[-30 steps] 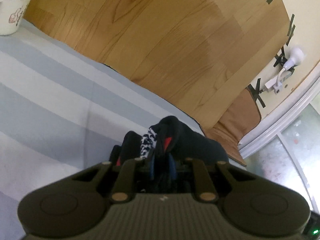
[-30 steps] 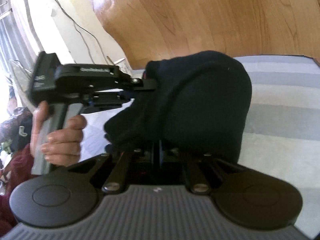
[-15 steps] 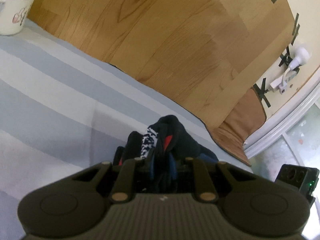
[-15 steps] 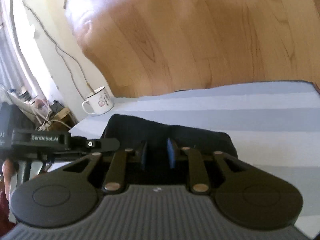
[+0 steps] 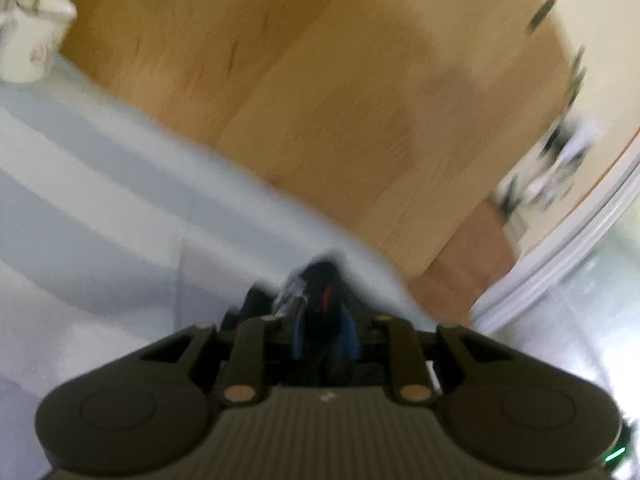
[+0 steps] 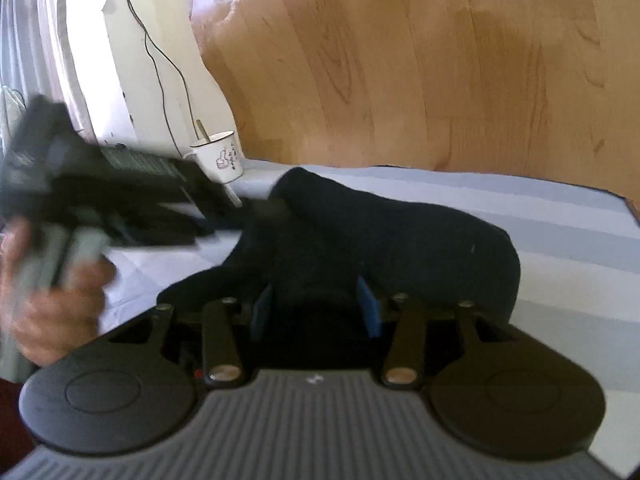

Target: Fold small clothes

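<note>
Meanwhile, a small black knit garment point(image 6: 392, 236) is stretched above the blue-and-white striped tablecloth-covered table point(image 6: 560, 216), pinched by the left gripper point(image 5: 323, 330) at nine o'clock; the right gripper point(image 6: 314, 308), spread, straddles its near edge, apparently for folding.

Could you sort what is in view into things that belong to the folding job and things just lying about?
Job: black garment; left gripper; right gripper; striped cloth.
Lying about: white mug; cable; wall plugs.

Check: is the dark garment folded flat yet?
No. The dark garment is bunched and humped above the striped cloth, not flat.
</note>
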{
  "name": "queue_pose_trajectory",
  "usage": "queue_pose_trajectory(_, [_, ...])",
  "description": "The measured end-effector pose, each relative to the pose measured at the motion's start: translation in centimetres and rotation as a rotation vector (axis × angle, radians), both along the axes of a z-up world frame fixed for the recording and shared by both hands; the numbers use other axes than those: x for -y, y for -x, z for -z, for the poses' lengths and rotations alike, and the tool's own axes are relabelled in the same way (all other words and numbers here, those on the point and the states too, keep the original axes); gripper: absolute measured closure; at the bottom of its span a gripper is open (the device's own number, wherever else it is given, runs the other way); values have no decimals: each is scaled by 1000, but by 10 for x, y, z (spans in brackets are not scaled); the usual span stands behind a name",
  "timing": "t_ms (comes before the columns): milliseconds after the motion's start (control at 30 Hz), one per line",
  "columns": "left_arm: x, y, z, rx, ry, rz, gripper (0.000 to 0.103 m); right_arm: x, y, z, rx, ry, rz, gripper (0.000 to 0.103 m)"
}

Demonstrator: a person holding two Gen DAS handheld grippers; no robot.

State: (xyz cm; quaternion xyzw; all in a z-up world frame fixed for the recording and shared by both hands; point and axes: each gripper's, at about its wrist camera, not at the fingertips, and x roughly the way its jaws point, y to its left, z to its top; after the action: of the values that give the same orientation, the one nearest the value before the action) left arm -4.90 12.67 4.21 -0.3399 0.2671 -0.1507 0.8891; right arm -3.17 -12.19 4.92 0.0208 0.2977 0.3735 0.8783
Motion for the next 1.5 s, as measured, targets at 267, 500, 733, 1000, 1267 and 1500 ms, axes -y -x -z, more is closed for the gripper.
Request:
queue_pose_trajectory(267, [69,-26,-31,20,-255,163,84,-6,13,2,57,51,-3,47])
queue_pose_trajectory(500, [45,-56,25,-110,-150,179,96,-4,43,5,93,85,-38,46])
queue_pose_trajectory(733, [42,-15,-14,-28,-180,123,80,27,48,-16,39,-29,-91,37])
queue_pose_trajectory(1000, [19,6,-16,-62,-181,173,0,136,19,15,-239,-363,165,12])
queue_pose_trajectory(1267, [40,3,20,-173,-315,249,1,94,-8,38,-330,-308,54,10])
queue_pose_trajectory(1500, [58,-23,11,-178,-235,201,31,71,-42,19,-192,-216,15,46])
